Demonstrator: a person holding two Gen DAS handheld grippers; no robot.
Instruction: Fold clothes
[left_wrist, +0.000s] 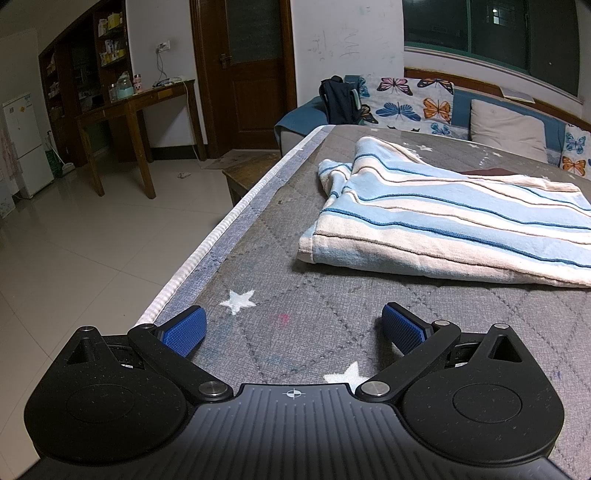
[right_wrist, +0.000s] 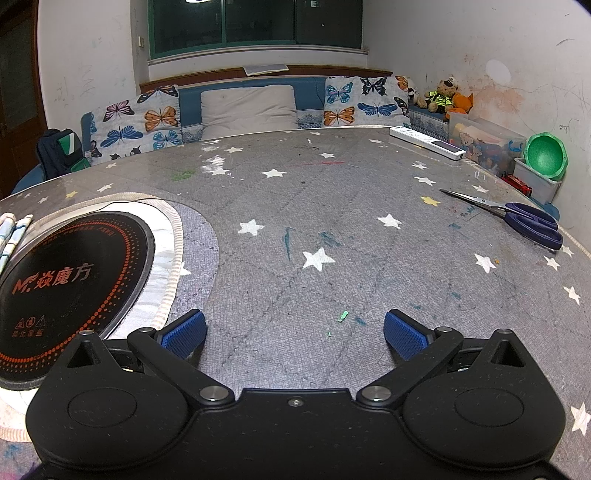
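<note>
A folded blue-and-white striped garment (left_wrist: 443, 221) lies on the grey star-patterned table cover (left_wrist: 295, 258), ahead and to the right in the left wrist view. My left gripper (left_wrist: 293, 330) stands open low over the cover, short of the garment, with nothing between its blue pads. In the right wrist view only a thin edge of the striped garment (right_wrist: 11, 236) shows at the far left. My right gripper (right_wrist: 295, 332) is open over the bare grey cover (right_wrist: 332, 229) and holds nothing.
A black round induction cooktop (right_wrist: 70, 280) is set into the table at the left. Blue-handled scissors (right_wrist: 517, 218) and a white remote (right_wrist: 428, 142) lie at the right. A bench with butterfly cushions (right_wrist: 147, 118) runs behind. The table's left edge (left_wrist: 207, 251) drops to tiled floor.
</note>
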